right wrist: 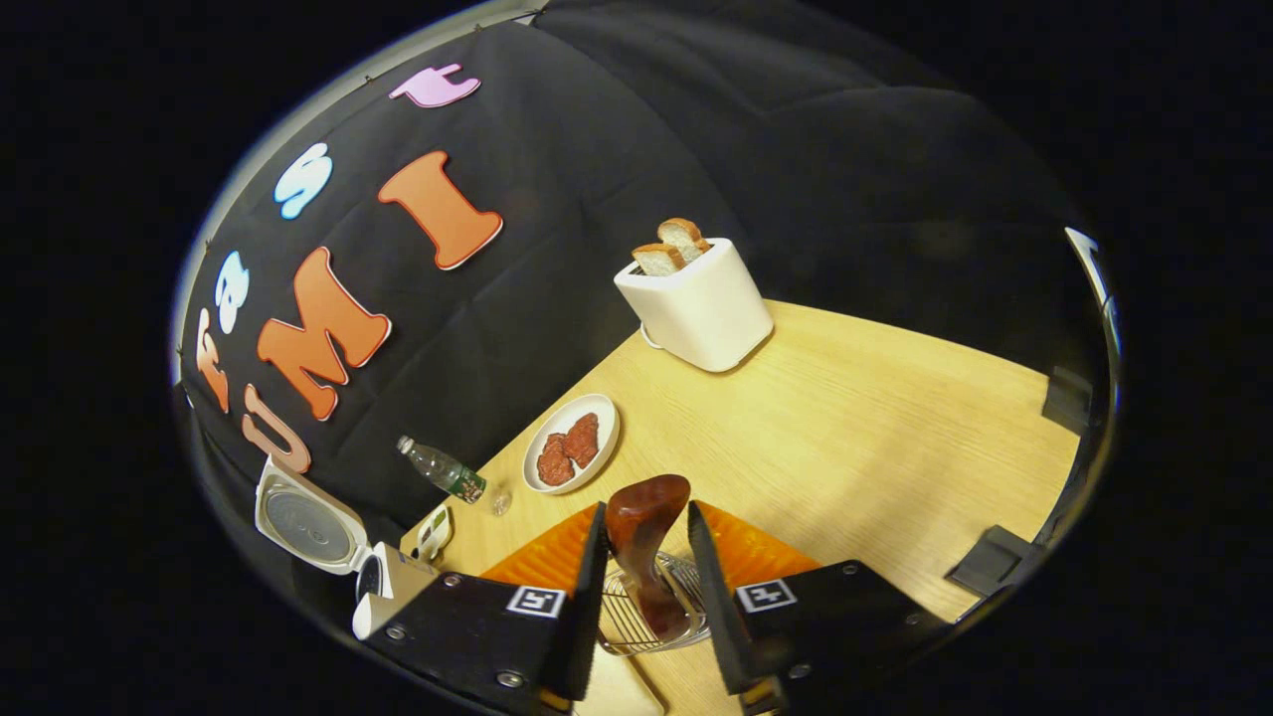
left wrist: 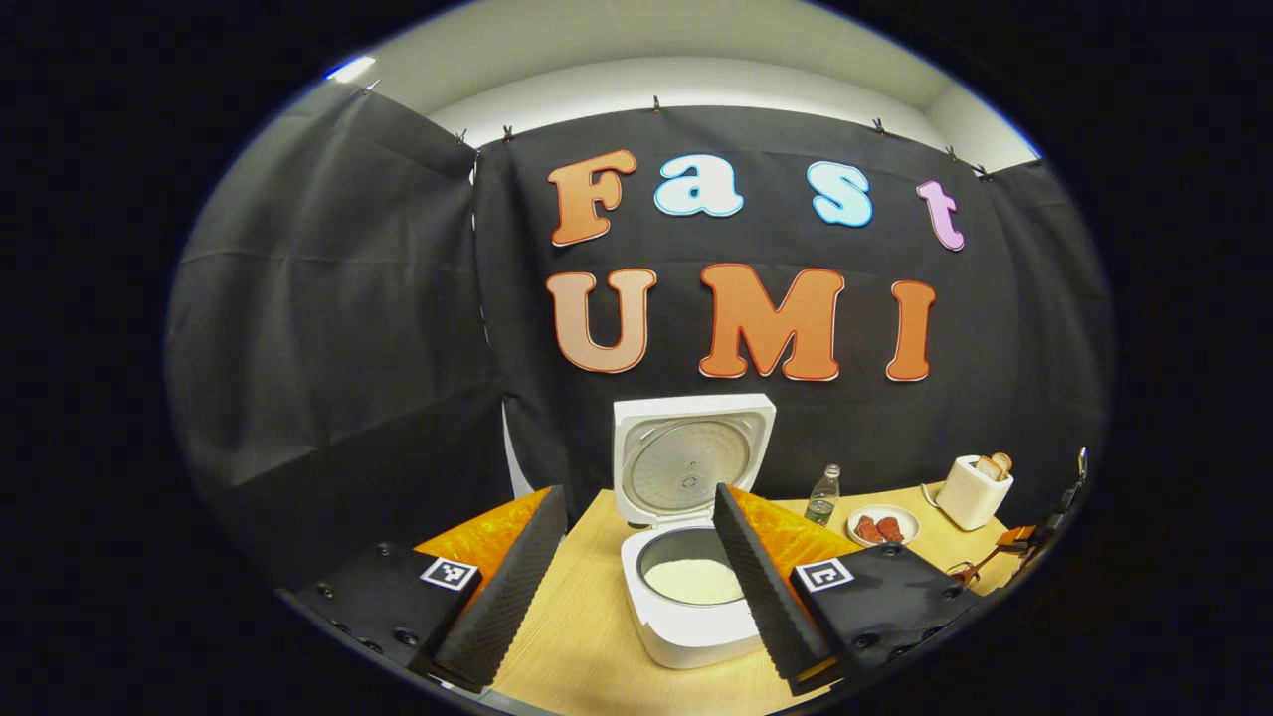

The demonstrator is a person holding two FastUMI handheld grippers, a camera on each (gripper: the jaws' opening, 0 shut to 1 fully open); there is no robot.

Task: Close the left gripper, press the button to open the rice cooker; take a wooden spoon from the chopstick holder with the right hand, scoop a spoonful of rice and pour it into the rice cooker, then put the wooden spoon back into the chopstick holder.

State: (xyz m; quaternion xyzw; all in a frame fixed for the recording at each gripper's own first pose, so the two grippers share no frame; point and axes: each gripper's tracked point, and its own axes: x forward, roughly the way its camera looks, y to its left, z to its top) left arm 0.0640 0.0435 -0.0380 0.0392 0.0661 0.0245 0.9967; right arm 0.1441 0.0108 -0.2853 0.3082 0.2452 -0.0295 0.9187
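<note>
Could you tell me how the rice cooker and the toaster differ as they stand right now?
The rice cooker stands with its lid up and white rice in its pot; the toaster has no lid, and two bread slices stick out of its top. The cooker is rounded and low, the toaster boxy. Both are white and sit on the wooden table.

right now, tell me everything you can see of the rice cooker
The rice cooker is white and boxy with rounded corners, seemingly plastic, and stands on the wooden table before the black cloth wall. Its lid is swung fully up, nearly upright, showing a round metal inner plate. The dark inner pot holds a level layer of white rice. The left gripper, fingers apart, is in front of it without touching.
</note>
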